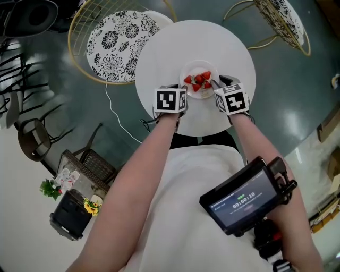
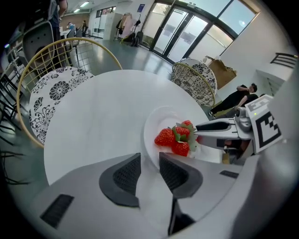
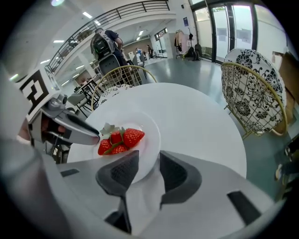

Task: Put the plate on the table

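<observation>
A small white plate [image 1: 197, 64] holding several strawberries [image 1: 198, 79] rests on the round white table [image 1: 159, 53]. My left gripper [image 1: 184, 91] is at the plate's left rim and my right gripper [image 1: 217, 85] is at its right rim. In the left gripper view the plate's edge [image 2: 150, 128] runs into the gap between the jaws of the left gripper [image 2: 150, 163], and the pads stand apart from it. In the right gripper view the plate rim [image 3: 150, 140] lies between the parted jaws of the right gripper [image 3: 149, 165], beside the strawberries [image 3: 121, 140].
A wire chair with a black-and-white patterned cushion [image 1: 114, 40] stands left of the table, another [image 1: 281, 16] at the far right. A screen device [image 1: 244, 202] is mounted close to the person's body. A dark wicker chair [image 1: 87, 162] and flowers [image 1: 50, 188] sit at lower left.
</observation>
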`<action>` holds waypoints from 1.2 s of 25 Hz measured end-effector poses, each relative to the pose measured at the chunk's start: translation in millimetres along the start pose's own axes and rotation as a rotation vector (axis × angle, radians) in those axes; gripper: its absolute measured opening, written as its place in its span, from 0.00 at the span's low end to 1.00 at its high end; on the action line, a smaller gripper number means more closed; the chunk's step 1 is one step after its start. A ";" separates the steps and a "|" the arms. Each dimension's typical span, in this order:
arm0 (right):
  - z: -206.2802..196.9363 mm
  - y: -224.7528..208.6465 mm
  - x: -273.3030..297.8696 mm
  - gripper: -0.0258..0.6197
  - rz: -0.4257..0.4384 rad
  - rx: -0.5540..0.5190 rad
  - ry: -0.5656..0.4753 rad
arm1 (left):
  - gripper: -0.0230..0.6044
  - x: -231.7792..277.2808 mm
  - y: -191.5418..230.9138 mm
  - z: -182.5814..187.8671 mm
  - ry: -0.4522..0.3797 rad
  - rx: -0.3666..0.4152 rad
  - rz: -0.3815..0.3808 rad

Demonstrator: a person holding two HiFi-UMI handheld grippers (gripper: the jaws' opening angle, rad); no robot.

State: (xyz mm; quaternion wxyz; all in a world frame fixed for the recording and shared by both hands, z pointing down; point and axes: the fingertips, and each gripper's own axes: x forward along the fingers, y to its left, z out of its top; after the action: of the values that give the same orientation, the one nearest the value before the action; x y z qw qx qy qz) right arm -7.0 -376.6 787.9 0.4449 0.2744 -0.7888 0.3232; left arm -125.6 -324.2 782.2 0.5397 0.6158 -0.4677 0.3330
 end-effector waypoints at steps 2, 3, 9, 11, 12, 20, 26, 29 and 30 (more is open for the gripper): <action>1.7 0.5 -0.2 0.22 -0.011 -0.032 -0.001 | 0.21 -3.6 3.3 -0.7 -0.015 -0.001 0.009; 2.5 0.3 -0.4 0.22 -0.012 -0.039 -0.006 | 0.21 -5.2 4.8 -1.4 -0.023 -0.002 0.013; 0.4 -12.0 -8.1 0.22 -0.010 0.016 -0.048 | 0.21 -13.9 14.7 -5.3 -0.063 -0.012 0.037; -4.7 -15.3 -16.5 0.22 -0.010 0.038 -0.060 | 0.21 -21.7 14.7 -7.6 -0.085 -0.010 0.034; -7.2 -16.8 -20.4 0.22 -0.007 0.048 -0.066 | 0.21 -25.8 14.4 -8.4 -0.099 -0.005 0.030; -11.6 -25.5 -57.6 0.08 0.020 0.094 -0.157 | 0.20 -57.1 6.8 -24.4 -0.189 -0.014 -0.030; -12.0 -11.9 -95.2 0.08 0.105 0.060 -0.219 | 0.05 -83.0 -24.5 -28.2 -0.291 0.004 -0.088; -10.1 -2.5 -117.7 0.05 0.156 0.059 -0.267 | 0.05 -99.5 -46.4 -25.0 -0.359 0.018 -0.146; -8.8 0.8 -125.9 0.05 0.175 0.066 -0.288 | 0.05 -106.1 -53.7 -24.0 -0.384 0.023 -0.168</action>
State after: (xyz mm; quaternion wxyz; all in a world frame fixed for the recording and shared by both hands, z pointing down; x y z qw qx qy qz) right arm 54.1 -351.2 680.4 0.2882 0.2625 -0.8543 0.3438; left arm -109.3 -278.9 670.9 0.4592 0.7109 -0.5053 0.1687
